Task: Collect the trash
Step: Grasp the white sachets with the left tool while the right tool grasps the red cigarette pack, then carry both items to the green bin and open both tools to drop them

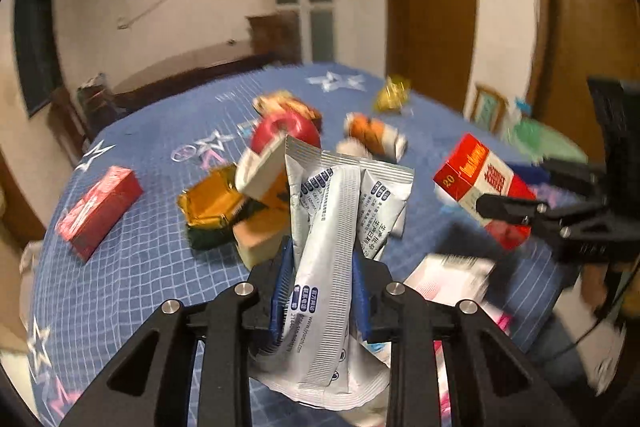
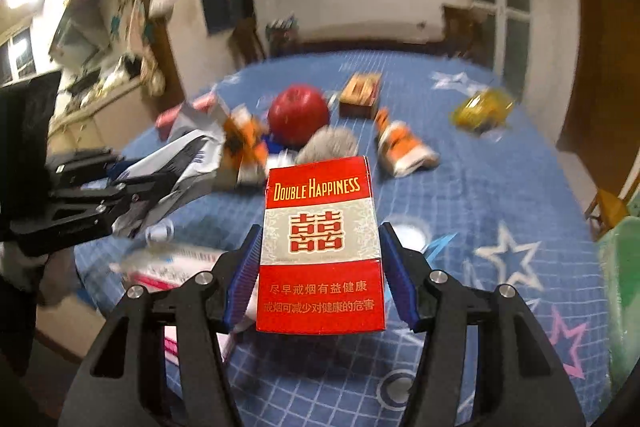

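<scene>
With the left gripper [image 1: 320, 291] clenching the crumpled white foil sachets [image 1: 340, 227] and the right gripper [image 2: 320, 275] grasping the red-and-white cardboard cigarette pack [image 2: 320, 251], both seemingly lifted above the near blue checked tablecloth [image 2: 500, 187], the person is best keeping both squeezes firm while carrying them off

Counted: two red cigarette packs [image 1: 98, 211] [image 1: 482, 189], one red apple [image 2: 298, 113], one yellow wrapper [image 2: 482, 111], two grippers [image 1: 320, 287] [image 2: 320, 267].
</scene>
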`<state>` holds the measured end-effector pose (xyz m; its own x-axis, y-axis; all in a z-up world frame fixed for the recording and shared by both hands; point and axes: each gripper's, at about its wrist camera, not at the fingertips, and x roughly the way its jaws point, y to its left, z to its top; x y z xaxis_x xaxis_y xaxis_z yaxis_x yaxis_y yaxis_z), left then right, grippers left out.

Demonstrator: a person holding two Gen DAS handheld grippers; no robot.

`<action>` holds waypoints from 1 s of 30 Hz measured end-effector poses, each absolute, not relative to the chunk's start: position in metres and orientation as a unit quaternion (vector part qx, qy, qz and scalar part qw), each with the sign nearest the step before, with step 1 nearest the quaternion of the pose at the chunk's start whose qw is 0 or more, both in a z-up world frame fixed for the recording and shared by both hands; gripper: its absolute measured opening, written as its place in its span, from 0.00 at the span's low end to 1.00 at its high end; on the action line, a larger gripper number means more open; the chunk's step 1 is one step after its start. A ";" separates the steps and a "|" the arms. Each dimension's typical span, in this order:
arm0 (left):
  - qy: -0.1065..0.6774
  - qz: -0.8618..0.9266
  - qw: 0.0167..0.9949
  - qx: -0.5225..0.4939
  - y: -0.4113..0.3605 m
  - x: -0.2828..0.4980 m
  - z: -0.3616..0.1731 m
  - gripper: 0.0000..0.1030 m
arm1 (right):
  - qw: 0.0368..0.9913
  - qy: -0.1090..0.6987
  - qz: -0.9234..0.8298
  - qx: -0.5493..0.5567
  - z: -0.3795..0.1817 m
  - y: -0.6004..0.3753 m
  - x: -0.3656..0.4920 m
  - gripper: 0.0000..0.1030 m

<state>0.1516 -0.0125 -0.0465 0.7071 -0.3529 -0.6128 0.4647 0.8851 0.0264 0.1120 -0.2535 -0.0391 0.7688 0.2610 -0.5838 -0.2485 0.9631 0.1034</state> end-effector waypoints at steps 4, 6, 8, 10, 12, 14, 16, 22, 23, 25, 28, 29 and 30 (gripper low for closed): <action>0.282 -0.177 0.942 0.044 -0.017 0.140 -0.031 0.28 | 0.958 0.266 0.107 0.000 -0.020 -0.255 0.106 0.54; 0.261 -0.150 0.953 0.034 -0.019 0.128 -0.024 0.28 | 0.965 0.246 0.095 -0.003 -0.012 -0.255 0.102 0.54; 0.243 -0.132 0.961 0.027 -0.022 0.116 -0.017 0.28 | 0.968 0.233 0.090 -0.006 -0.007 -0.255 0.098 0.54; 0.221 -0.109 0.969 0.025 -0.029 0.106 -0.011 0.28 | 0.973 0.215 0.082 -0.011 -0.002 -0.256 0.094 0.54; 0.207 -0.099 0.973 0.019 -0.034 0.099 -0.006 0.28 | 0.977 0.198 0.075 -0.015 0.004 -0.254 0.091 0.54; 0.191 -0.086 0.978 0.018 -0.040 0.093 0.001 0.28 | 0.981 0.183 0.067 -0.019 0.009 -0.255 0.086 0.54; 0.174 -0.079 0.981 0.015 -0.047 0.086 0.007 0.28 | 0.983 0.174 0.063 -0.021 0.013 -0.255 0.081 0.54; 0.161 -0.075 0.984 0.010 -0.056 0.081 0.015 0.28 | 0.984 0.164 0.058 -0.023 0.016 -0.259 0.074 0.54; 0.162 -0.076 0.984 0.010 -0.057 0.081 0.016 0.28 | 0.985 0.164 0.058 -0.023 0.016 -0.261 0.074 0.54; 0.162 -0.076 0.984 0.010 -0.060 0.080 0.018 0.28 | 0.985 0.163 0.057 -0.023 0.016 -0.260 0.073 0.54; 0.158 -0.075 0.984 0.010 -0.063 0.075 0.019 0.28 | 0.985 0.161 0.057 -0.024 0.017 -0.259 0.069 0.54; 0.158 -0.076 0.984 0.011 -0.062 0.076 0.018 0.28 | 0.985 0.160 0.056 -0.024 0.017 -0.260 0.068 0.54; 0.157 -0.076 0.985 0.012 -0.063 0.075 0.019 0.28 | 0.985 0.160 0.056 -0.024 0.017 -0.261 0.067 0.54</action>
<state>0.0746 -0.0634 0.0192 0.9394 -0.1461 -0.3100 0.1534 0.9882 -0.0008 0.0667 -0.2615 0.0170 0.9423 0.1035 -0.3183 -0.1188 0.9925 -0.0291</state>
